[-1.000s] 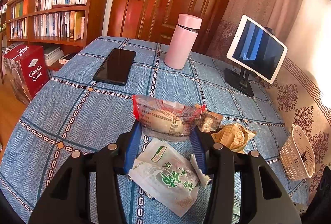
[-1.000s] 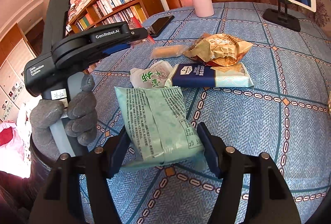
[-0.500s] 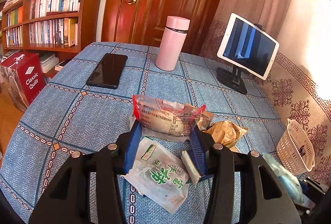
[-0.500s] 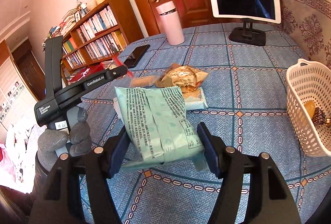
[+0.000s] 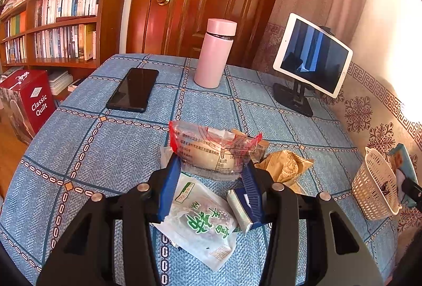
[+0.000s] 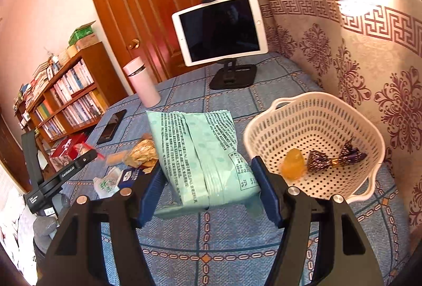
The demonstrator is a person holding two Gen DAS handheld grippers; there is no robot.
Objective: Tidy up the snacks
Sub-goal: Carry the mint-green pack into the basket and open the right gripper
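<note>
The left gripper (image 5: 211, 175) holds a clear red-edged snack packet (image 5: 215, 151) crosswise between its 2 blue pads, the packet's crimped ends sticking out past each jaw toward 9 and 3 o'clock. The jaws stand fairly narrow, pressed on the packet's lower half, with the packet lifted clear of the worktop (image 5: 105, 154). Beneath the jaws, toward 6 o'clock, lies a white packet with green characters (image 5: 200, 222), and just beside it at 3 o'clock a small navy-and-white packet (image 5: 238, 212). A crumpled tan wrapper (image 5: 284, 167) lies at 3 o'clock of the held packet.

The right gripper (image 6: 208, 188) holds a pale green snack bag (image 6: 200, 154) upright between its pads, jaws about half wide and closed on the bag's lower end; the bag's top edge points to 12 o'clock. The bag hangs above the blue checked cloth, just beside the white perforated basket (image 6: 277, 127), which sits at 3 o'clock of the jaws. In the basket lie an orange sweet (image 6: 292, 164) and 2 purple-wrapped sweets (image 6: 332, 158).

Farther off at 12 o'clock stand a pink flask (image 5: 216, 53), a tablet on a stand (image 5: 313, 53) and a black phone (image 5: 133, 89) lying flat. In the right wrist view a grey-gloved hand (image 6: 46, 226) grips the left gripper's handle at 8 o'clock
</note>
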